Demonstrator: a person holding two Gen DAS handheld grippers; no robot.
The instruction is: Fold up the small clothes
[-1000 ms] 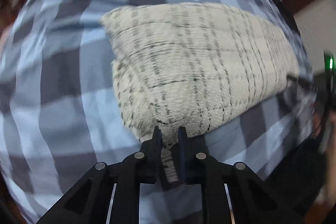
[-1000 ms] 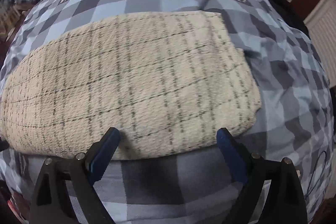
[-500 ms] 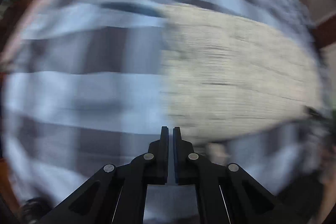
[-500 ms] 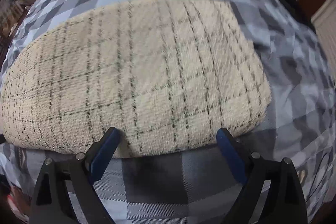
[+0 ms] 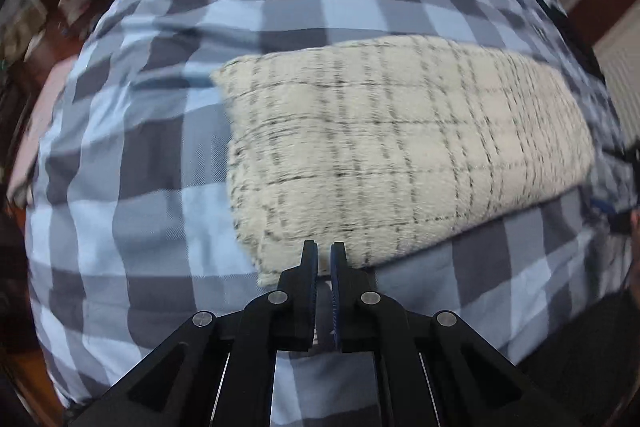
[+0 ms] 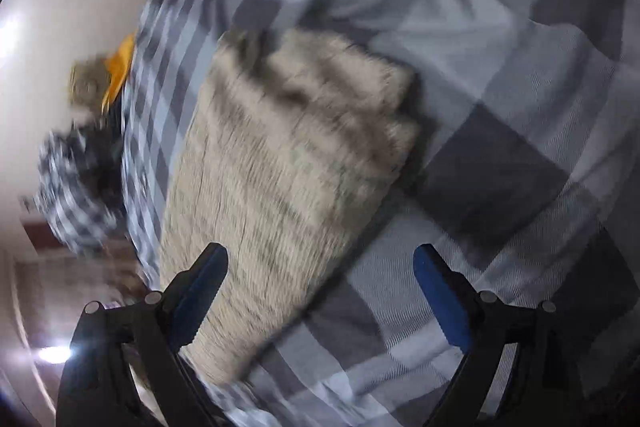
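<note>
While the cream checked garment [image 5: 400,147] lies folded at frame centre on the checked bedspread [image 5: 140,187], the left gripper [image 5: 324,259] is seen closed and empty, the right gripper [image 6: 320,267] wide open; folding is judged nearly finished

Folded cloth [image 5: 404,147] flat on the checked bedcover [image 5: 132,187], just beyond the left tool [image 5: 324,259].

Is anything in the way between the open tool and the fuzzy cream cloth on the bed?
Nothing visible. The right tool hangs open right over the cream cloth on the checked blanket.
</note>
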